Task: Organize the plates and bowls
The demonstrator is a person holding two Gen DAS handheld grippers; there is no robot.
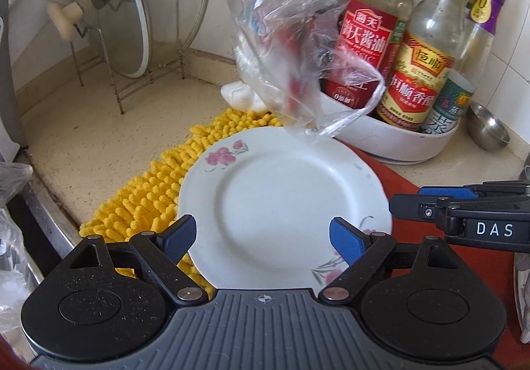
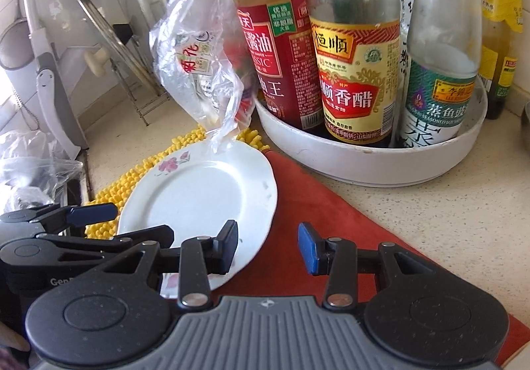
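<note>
Both tools look alike: the left gripper [image 1: 263, 237] and the right gripper [image 2: 268, 245] have ribbed grey bodies, speckled black round housings, black linkage arms with silver rivets, and blue finger pads. White letters "DAS" mark the right one's side.

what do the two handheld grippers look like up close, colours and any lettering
Both grippers, left and right, have black linkage arms with silver pivot pins, blue rubber finger pads, round black discs and a grey ribbed base. White "DAS" lettering marks the right one's side.
</note>
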